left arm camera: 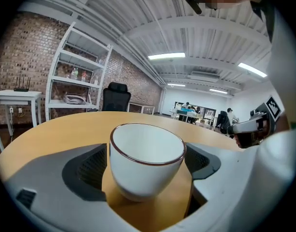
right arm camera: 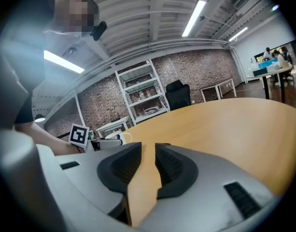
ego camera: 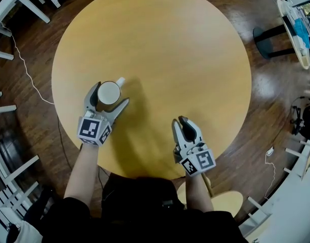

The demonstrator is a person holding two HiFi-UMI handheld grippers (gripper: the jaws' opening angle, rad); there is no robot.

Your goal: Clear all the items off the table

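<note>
A white cup (ego camera: 109, 92) with a thin dark rim stands upright on the round wooden table (ego camera: 185, 49), its handle pointing away from me. My left gripper (ego camera: 108, 93) is open wide, one jaw on each side of the cup. In the left gripper view the cup (left arm camera: 147, 161) fills the gap between the dark pads (left arm camera: 87, 170), close to both. My right gripper (ego camera: 184, 121) hovers near the table's front edge, to the right of the cup. Its jaws stand a narrow slit apart with nothing between them (right arm camera: 147, 151). Only bare tabletop shows through.
White chairs (ego camera: 13, 4) stand on the wooden floor at the left, with a white cable (ego camera: 28, 75) trailing beside them. A round wooden stool (ego camera: 225, 201) sits under the table's near edge. A cluttered counter (ego camera: 296, 29) lies at the far right.
</note>
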